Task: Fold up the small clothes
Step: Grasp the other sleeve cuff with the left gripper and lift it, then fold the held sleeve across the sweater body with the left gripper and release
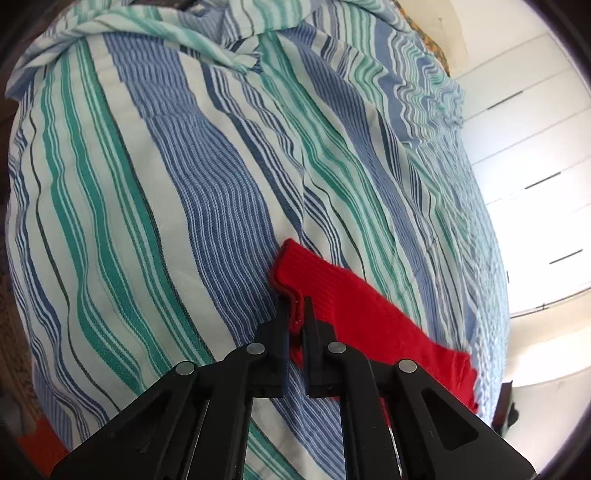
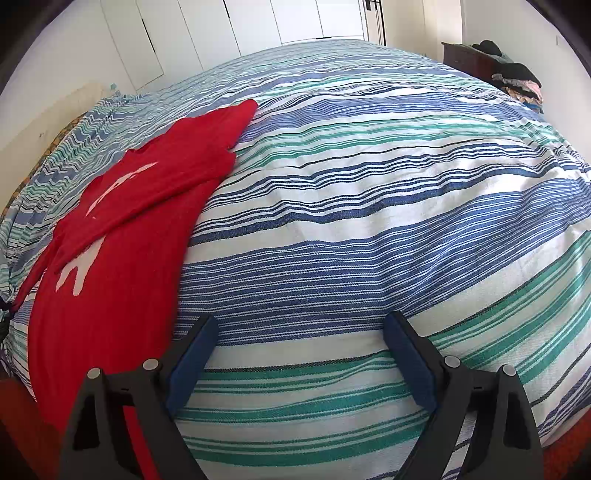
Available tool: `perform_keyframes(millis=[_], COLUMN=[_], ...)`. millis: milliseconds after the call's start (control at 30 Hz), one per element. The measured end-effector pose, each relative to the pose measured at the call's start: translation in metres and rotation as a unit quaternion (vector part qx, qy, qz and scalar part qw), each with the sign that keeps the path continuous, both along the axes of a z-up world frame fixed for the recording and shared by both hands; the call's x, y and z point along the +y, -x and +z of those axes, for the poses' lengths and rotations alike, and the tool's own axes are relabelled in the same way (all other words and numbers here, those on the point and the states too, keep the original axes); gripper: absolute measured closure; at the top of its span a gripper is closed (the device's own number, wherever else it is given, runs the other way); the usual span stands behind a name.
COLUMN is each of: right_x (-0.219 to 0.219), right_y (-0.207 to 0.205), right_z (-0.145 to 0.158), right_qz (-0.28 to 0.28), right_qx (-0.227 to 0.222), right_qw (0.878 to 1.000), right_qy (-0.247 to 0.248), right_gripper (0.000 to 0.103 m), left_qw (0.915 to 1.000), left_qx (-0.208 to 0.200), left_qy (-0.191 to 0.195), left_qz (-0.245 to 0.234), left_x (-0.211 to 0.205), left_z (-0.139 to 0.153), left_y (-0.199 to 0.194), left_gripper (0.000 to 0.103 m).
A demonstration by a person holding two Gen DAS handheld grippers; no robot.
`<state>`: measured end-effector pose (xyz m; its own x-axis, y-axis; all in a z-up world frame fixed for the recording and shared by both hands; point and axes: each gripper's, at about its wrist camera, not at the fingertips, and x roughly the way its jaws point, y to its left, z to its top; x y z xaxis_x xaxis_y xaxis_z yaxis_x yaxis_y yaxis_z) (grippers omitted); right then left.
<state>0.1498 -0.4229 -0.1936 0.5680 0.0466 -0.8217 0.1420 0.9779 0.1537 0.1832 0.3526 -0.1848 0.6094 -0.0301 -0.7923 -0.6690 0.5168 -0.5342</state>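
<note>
A small red garment (image 2: 122, 236) with a white print lies on the striped bedspread (image 2: 351, 206), at the left of the right wrist view, one sleeve folded across its front. In the left wrist view my left gripper (image 1: 297, 306) is shut on the edge of a red sleeve (image 1: 354, 310) of this garment, the cloth pinched between its black fingers just above the bedspread (image 1: 166, 206). My right gripper (image 2: 299, 325) stands open over bare bedspread to the right of the garment, with nothing between its blue pads (image 2: 192, 354).
White wardrobe doors (image 2: 258, 22) stand beyond the bed. A dark dresser (image 2: 469, 59) with a pile of clothes (image 2: 517, 81) is at the far right. Bunched striped bedding (image 1: 140, 33) lies at the top of the left wrist view.
</note>
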Motion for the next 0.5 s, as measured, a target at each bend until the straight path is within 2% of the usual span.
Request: perform_keyframes(millis=[133, 233, 333, 400, 433, 500], right_x=[0.000, 0.000, 0.000, 0.000, -0.001, -0.002], right_y=[0.000, 0.000, 0.000, 0.000, 0.001, 0.002], right_z=[0.000, 0.000, 0.000, 0.000, 0.000, 0.001], right_qz=[0.000, 0.000, 0.000, -0.001, -0.002, -0.002], right_qx=[-0.001, -0.002, -0.003, -0.004, -0.004, -0.006], right_qw=[1.000, 1.000, 1.000, 1.000, 1.000, 1.000], right_qy=[-0.002, -0.002, -0.004, -0.005, -0.007, -0.011], right_gripper=[0.012, 0.011, 0.010, 0.010, 0.010, 0.010], left_qw=[0.9955, 0.9851, 0.9729, 0.9583, 0.9472, 0.9169], left_qx=[0.018, 0.024, -0.008, -0.042, -0.061, -0.102], left_qy=[-0.087, -0.159, -0.208, -0.241, -0.260, -0.299], left_qz=[-0.032, -0.060, -0.101, -0.147, -0.178, -0.244], left_x=[-0.021, -0.047, -0.092, -0.138, -0.168, -0.237], left_z=[0.031, 0.060, 0.100, 0.128, 0.143, 0.167], left_y=[-0.006, -0.024, -0.053, -0.075, -0.085, -0.096], left_gripper=[0.101, 0.101, 0.101, 0.101, 0.101, 0.101])
